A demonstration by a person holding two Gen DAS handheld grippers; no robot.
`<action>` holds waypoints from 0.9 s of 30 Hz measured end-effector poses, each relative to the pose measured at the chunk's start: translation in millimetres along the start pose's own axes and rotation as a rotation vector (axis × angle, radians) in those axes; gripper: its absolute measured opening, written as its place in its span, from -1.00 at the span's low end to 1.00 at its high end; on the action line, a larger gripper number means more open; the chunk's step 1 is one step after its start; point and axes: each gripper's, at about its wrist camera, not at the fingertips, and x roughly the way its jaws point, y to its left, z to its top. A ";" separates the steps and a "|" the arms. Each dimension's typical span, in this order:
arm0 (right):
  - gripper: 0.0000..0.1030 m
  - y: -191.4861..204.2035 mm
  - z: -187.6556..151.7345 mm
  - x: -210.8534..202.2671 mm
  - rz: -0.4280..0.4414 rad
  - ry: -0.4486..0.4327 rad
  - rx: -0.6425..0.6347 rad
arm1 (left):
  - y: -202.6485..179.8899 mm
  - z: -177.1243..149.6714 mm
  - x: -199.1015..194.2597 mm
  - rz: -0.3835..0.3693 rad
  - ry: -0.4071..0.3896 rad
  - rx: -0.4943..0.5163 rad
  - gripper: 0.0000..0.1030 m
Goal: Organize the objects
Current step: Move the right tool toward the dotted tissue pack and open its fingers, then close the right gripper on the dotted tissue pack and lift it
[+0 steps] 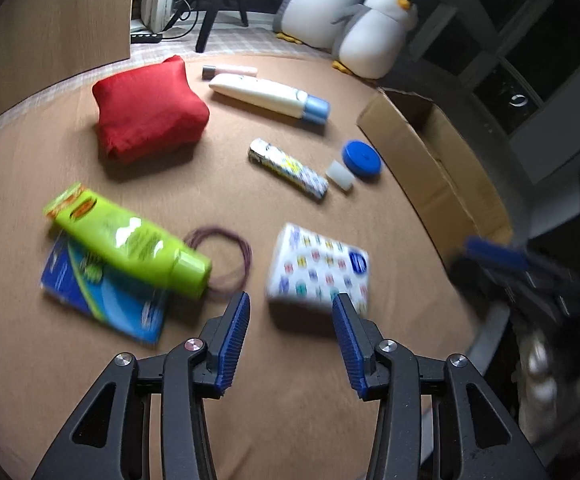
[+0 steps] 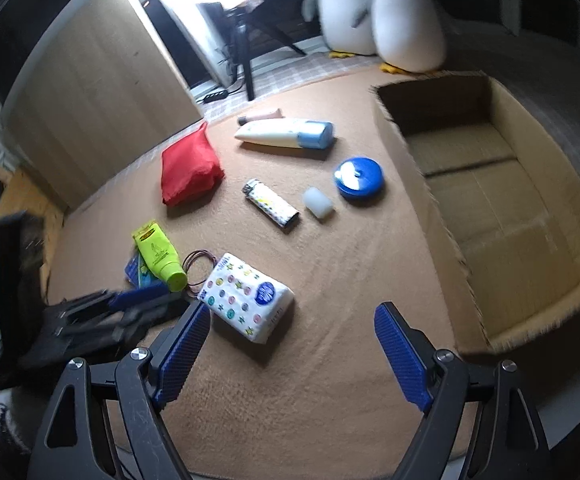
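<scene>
Tan felt-like cloth (image 2: 329, 264) covers the work surface, with two plush penguins (image 1: 373, 32) past its far edge at about 1 o'clock. I judge we are at the very start of the sorting: every item lies loose on the cloth and the cardboard box (image 2: 441, 216) at 3 o'clock looks bare inside.

Working from 9 o'clock across: a glossy lime-green squeeze tube (image 1: 130, 244) lies slanted over a flat blue packet (image 1: 102, 296), with thin looped hair bands (image 1: 230, 260) just beside its cap. A puffy red fabric pouch (image 1: 150, 112) sits at 11 o'clock. Soft plastic-wrapped tissue pack (image 2: 246, 296) lies nearest. Beyond come a printed lighter (image 2: 270, 202), a white tube with pale blue cap (image 2: 286, 133), a small translucent cap (image 2: 318, 202) and a round blue lid (image 2: 358, 178).

My left gripper (image 1: 290, 308) has its jaws apart, hovering just short of the tissue pack; my right gripper (image 2: 293, 316) is spread wide and empty too. Next, I would straddle the pack squarely; it should squash under the pads.
</scene>
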 end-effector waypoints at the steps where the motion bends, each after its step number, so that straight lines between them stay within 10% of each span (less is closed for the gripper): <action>1: 0.45 3.6 2.9 3.9 0.012 0.014 -0.018 | -0.3 -4.3 -0.5 -0.003 0.002 0.002 -0.09; 15: 0.09 34.1 40.1 92.0 0.079 0.272 -0.281 | -5.8 -20.8 29.0 -0.069 -0.004 -0.174 -0.09; 27: -0.16 18.7 26.6 107.6 0.209 0.404 -0.209 | -5.3 -19.1 46.4 -0.093 0.000 -0.231 -0.13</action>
